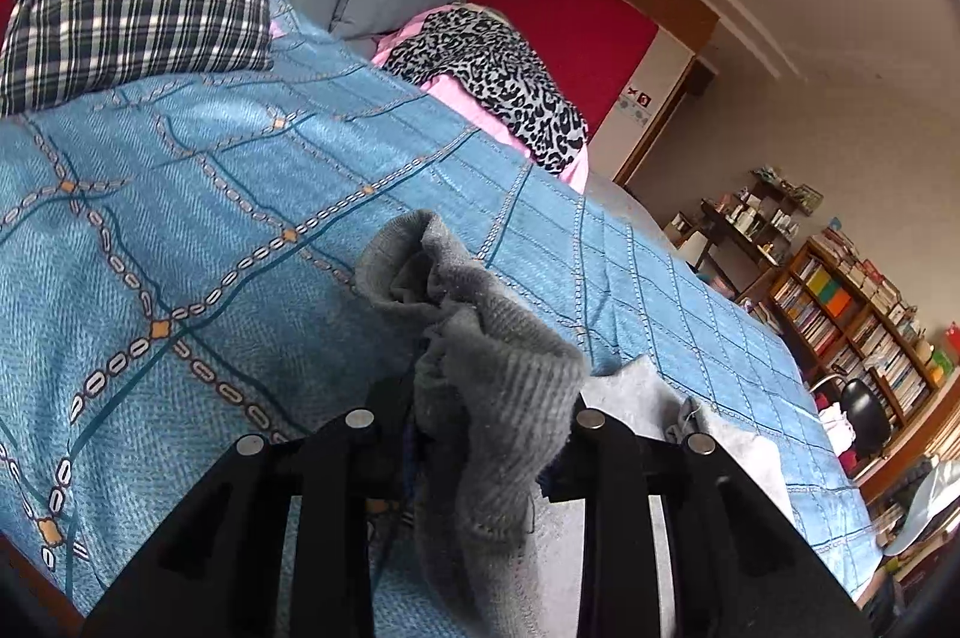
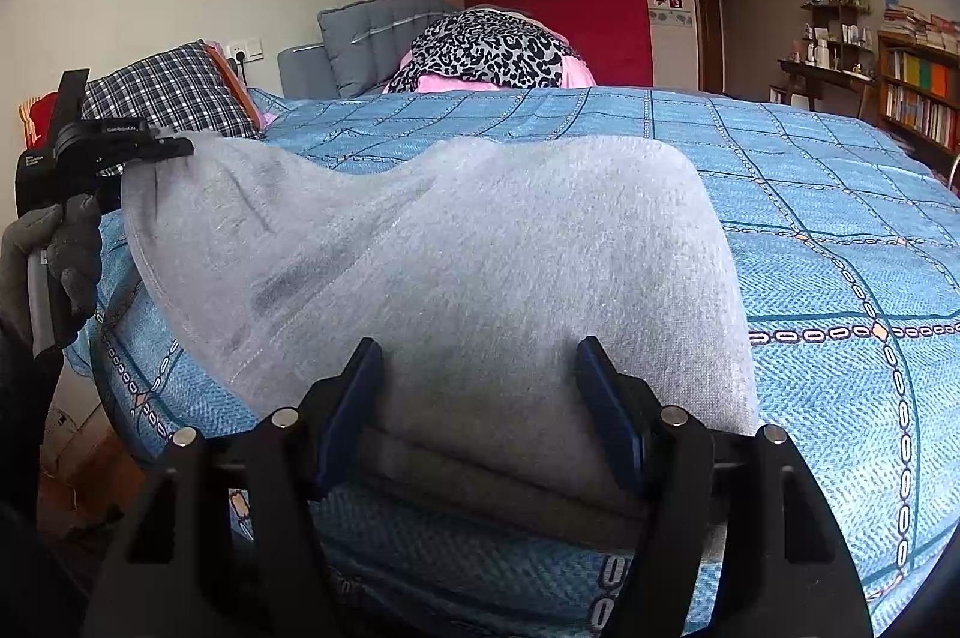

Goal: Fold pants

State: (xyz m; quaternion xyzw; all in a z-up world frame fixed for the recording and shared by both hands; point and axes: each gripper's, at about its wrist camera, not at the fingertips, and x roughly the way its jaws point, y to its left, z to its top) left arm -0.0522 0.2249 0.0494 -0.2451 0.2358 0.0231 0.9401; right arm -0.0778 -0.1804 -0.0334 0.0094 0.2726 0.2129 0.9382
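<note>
Pants [image 2: 456, 254]: grey fleecy knit cloth, matt. Bedspread [image 2: 810, 194]: woven blue cloth, faint sheen.

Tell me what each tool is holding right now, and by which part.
The left tool pinches the gray pants by a bunched ribbed cuff, lifted off the bed. The right tool stands open astride the pants' near end, gripping nothing.

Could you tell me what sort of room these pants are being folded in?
Most likely a bedroom at home: the grey fleece pants lie on a bed with a blue chain-patterned bedspread, a dark plaid pillow sits at its head, and a wooden bookshelf full of books stands by the wall.
</note>
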